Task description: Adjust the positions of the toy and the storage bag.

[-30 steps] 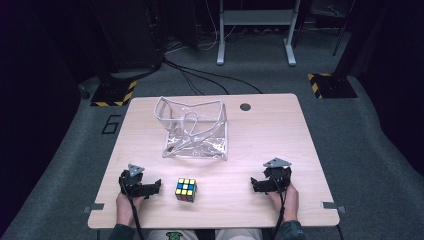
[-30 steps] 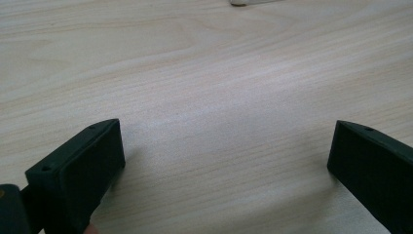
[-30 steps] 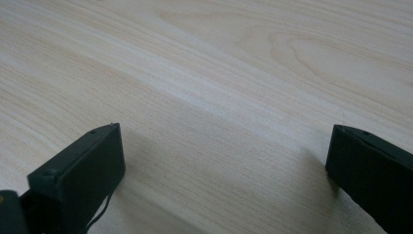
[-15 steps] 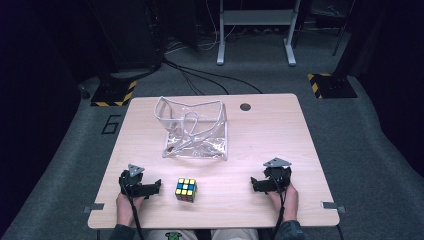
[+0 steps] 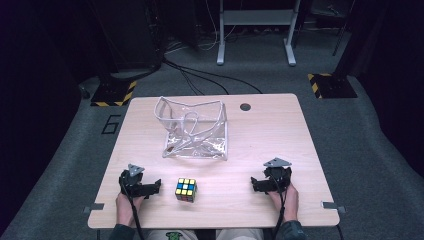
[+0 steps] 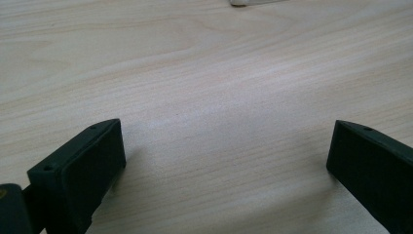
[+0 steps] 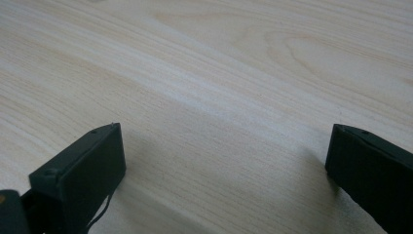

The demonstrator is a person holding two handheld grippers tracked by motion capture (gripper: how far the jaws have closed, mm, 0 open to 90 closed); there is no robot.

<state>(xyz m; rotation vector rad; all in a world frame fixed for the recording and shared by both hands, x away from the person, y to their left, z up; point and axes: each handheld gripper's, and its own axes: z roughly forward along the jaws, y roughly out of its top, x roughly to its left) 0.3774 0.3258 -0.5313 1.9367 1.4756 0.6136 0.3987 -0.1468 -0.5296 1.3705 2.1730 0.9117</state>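
The tabletop [image 5: 270, 135] carries three sets of things, and nothing on it is in hand yet; this reads as the starting pose, before any grasp. Largest is the clear plastic bag [image 5: 195, 130], standing open and crumpled well ahead of both grippers, nearer the left one's side of the middle. Next is the puzzle cube [image 5: 186, 189], sitting flat just to the right of the left gripper [image 5: 156, 186], close but apart from it, and well to the left of the right gripper [image 5: 256, 184].

Both grippers rest low at the near edge, each held in a hand. In the left gripper view the jaws stand wide apart with bare wood between them, and the right gripper view shows the same, so both are released and holding nothing.

Judging by the layout, the work is probably to put the cube into the bag. The next move likely calls for the left gripper to swing right, straddle the cube squarely across two opposite faces and close, while the right gripper could reach forward to steady the bag's limp rim.
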